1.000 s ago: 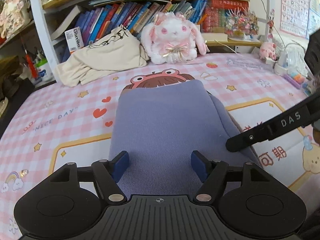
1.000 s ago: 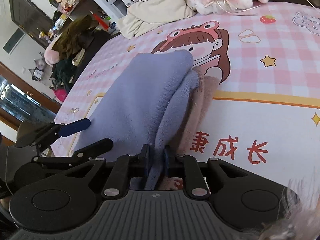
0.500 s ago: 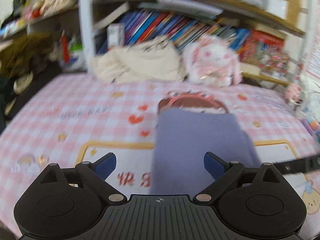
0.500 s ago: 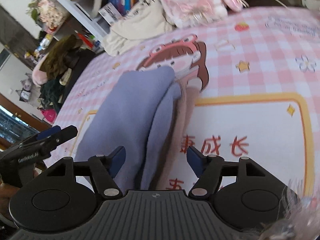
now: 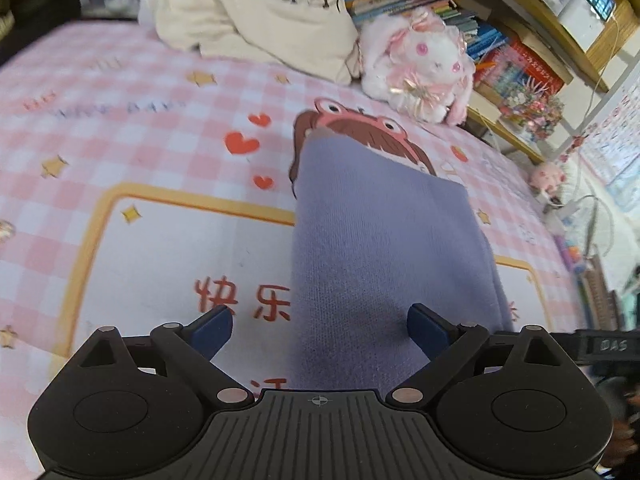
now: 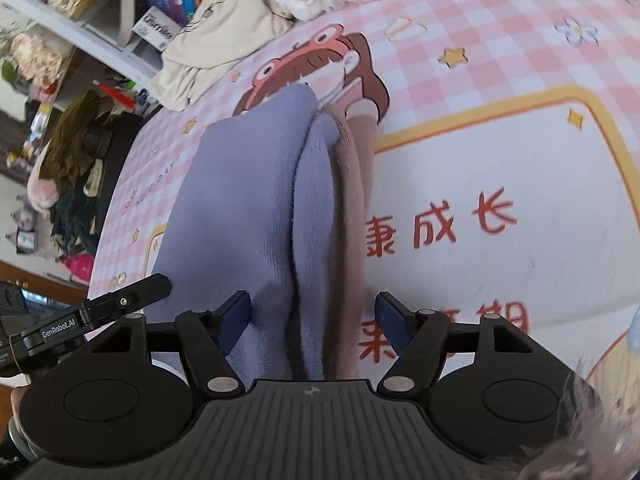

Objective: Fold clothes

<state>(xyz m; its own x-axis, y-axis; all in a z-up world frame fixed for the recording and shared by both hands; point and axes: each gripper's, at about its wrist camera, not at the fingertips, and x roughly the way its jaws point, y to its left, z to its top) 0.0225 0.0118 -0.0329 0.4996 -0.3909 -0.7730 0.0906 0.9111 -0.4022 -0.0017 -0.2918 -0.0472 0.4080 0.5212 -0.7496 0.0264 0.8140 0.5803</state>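
Lying folded lengthwise, frame centre: lavender knit garment (image 5: 384, 256) on bed sheet (image 5: 152, 248). Left gripper (image 5: 320, 330), right gripper (image 6: 314, 318): jaws wide, empty. Stage ambiguous: fold finished, or crosswise fold pending.

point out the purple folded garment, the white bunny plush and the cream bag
purple folded garment (image 5: 384, 248), left wrist view, middle of its top face
white bunny plush (image 5: 420, 62), left wrist view, its face
cream bag (image 5: 276, 20), left wrist view, its front panel

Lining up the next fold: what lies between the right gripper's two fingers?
In the right wrist view, the open right gripper straddles the folded purple garment's doubled edge, with a pinkish-brown layer beside it; neither finger is clamped on them.
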